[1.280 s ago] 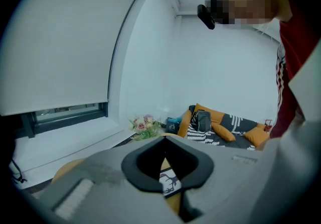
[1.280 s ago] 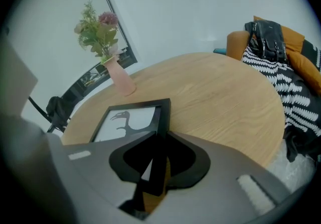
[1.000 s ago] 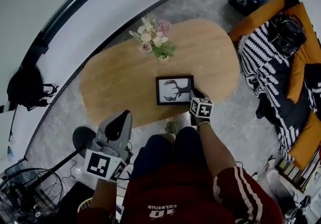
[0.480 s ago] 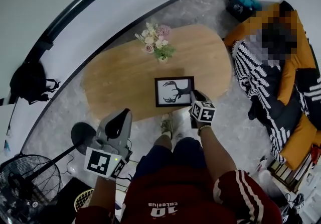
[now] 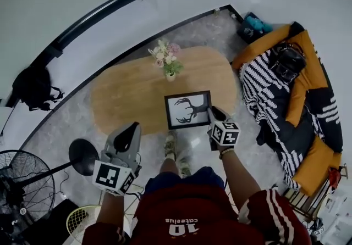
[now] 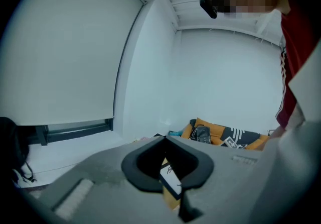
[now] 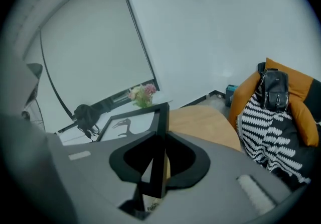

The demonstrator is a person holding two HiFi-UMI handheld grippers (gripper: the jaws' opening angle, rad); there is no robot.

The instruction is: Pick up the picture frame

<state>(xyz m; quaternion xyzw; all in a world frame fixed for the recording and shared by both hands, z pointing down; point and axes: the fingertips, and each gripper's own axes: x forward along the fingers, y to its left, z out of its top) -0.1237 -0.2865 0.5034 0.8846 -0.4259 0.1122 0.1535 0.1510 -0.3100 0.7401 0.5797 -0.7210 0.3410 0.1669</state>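
R gripper (image 7: pixel 156 170) pads clamp the right rail of the picture frame (image 5: pixel 188 110), a thin edge that's easy to pinch, so it hangs tilted, apparently clear of the table (image 5: pixel 124 98), while L gripper (image 5: pixel 127 137) looks pressed together & empty, prob. just spare.

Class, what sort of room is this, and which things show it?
Probably a living room: an oval wooden table with a vase of flowers, an orange sofa with a striped blanket, and a floor fan.

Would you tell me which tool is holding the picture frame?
The right tool grips the picture frame by its edge; the left tool holds nothing.
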